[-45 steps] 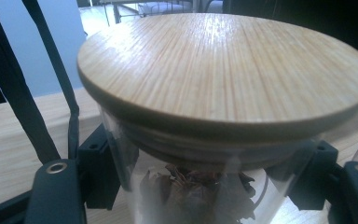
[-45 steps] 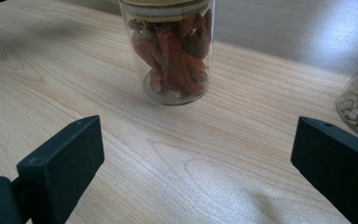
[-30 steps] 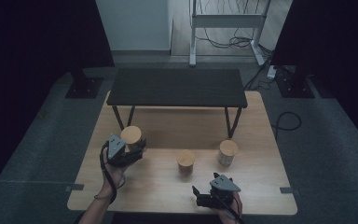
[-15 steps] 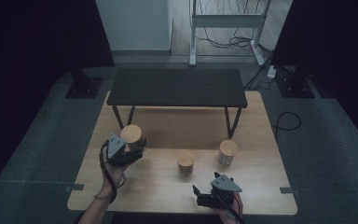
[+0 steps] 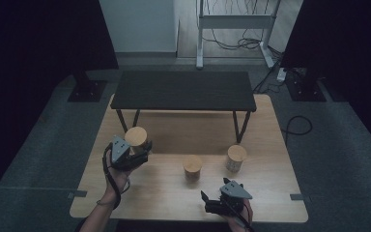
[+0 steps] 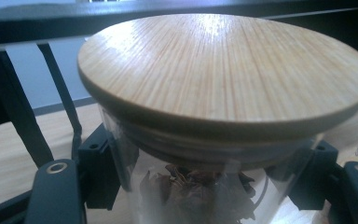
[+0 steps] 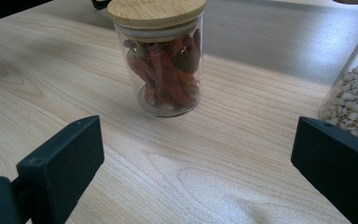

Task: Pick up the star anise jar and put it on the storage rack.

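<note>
A pale wooden table seen from above, with a low black shelf standing across its far half. Three glass jars with round bamboo lids are in play.

The left tongs are clenched on the left jar, at the near left corner of the shelf. In the left gripper view its lid looms close, the black jaws press the glass on both sides just under the lid, and dried brownish petals show inside. Whether the jar is lifted or resting on the table cannot be told.

The right tongs hover low near the front edge, jaws spread wide with nothing between them. Ahead of them stands the middle jar, packed with dried red chillies. Just to its right stands a third jar of pale seeds.

As a judgement, the work is at an early stage: one jar is gripped, none sits on the shelf top, and the chilli and seed jars remain untouched.
</note>
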